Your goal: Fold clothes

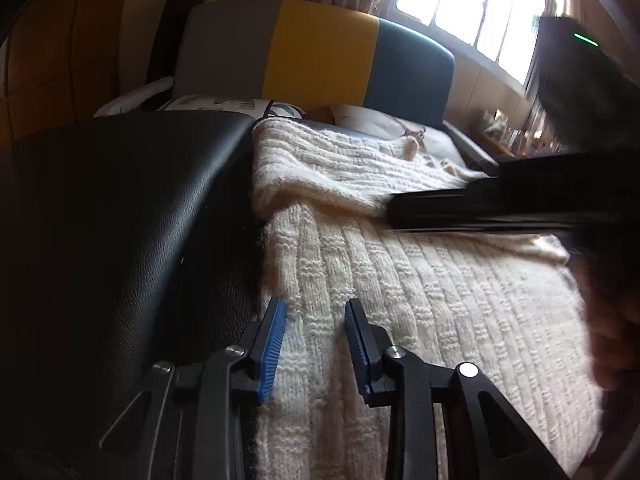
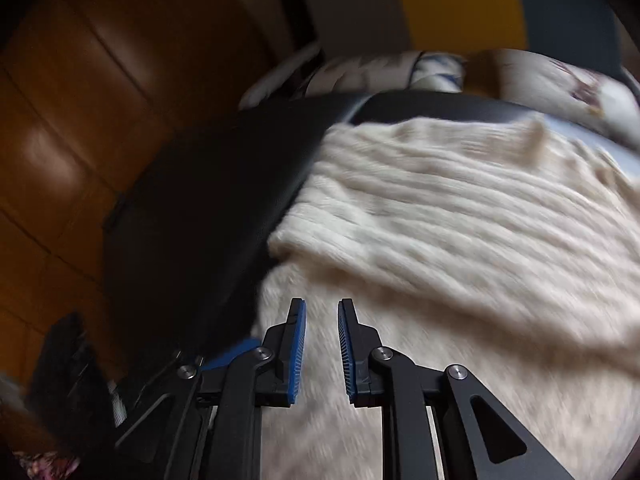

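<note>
Our left claw (image 1: 316,320) is open with nothing in it, low over the near edge of the cream sweater (image 1: 420,300). Our right claw (image 2: 322,320) is open and empty too, just above the knit. Ahead of both claws, part of the sweater lies doubled over the rest, next to the black seat (image 1: 120,208). The fuzzy wool could catch on our blue pads (image 2: 300,344). If we pinch only one layer, the doubled part may slide off.

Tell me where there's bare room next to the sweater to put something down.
Bare: the black leather surface left of the sweater, from its left edge out toward the wooden wall. Crowded: the far end, where pillows sit against the headboard, and the right, where the right gripper reaches over the knit.
</note>
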Demonstrator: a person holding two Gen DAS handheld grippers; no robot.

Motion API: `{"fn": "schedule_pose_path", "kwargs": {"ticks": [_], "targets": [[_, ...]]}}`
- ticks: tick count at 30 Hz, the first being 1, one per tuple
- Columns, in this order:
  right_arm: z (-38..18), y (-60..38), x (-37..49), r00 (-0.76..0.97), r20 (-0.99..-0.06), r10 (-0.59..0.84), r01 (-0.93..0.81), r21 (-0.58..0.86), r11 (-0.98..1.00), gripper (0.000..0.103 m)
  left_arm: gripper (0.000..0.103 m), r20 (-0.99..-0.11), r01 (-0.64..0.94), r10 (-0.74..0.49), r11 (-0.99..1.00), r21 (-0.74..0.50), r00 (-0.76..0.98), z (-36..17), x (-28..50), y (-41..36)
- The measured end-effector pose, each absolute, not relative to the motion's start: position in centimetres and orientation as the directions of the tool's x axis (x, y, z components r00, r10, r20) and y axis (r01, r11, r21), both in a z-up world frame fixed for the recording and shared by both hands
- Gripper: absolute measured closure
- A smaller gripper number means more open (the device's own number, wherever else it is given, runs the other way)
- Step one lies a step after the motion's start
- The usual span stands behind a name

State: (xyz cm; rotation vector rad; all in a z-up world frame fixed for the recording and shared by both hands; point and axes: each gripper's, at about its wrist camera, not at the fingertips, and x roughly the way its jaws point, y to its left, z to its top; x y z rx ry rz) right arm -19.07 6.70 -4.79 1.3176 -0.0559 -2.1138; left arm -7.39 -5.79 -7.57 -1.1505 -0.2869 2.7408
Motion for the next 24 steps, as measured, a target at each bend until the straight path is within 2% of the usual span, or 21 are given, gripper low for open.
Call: {"fn": "schedule_pose_path", "kwargs": {"ticks": [7, 17, 24], "targets": [[-7.9, 2.5, -22.3, -0.224, -0.845, -0.486, 0.478, 0.34, -0.81, 0.088, 0.073, -0.663, -0.069, 0.266, -0.949, -0.308, -0.7, -7.7, -7.9, -6.5], [-8.2, 0.0, -22.1, -0.357, -0.82, -0.447, 0.504, 0.234, -0.831, 0.089, 0.074, -0.654, -0.061, 0.272, -0.943, -0.327, -0.706, -7.8, -8.4, -6.5], [-5.2, 6.3, -18.6, -0.354, -0.761, -0.543, 0.462, 0.363, -0.81, 0.085, 0.074, -0.681, -0.043, 0.24, -0.955, -0.294, -0.691, -6.8, -8.2, -6.4]]}}
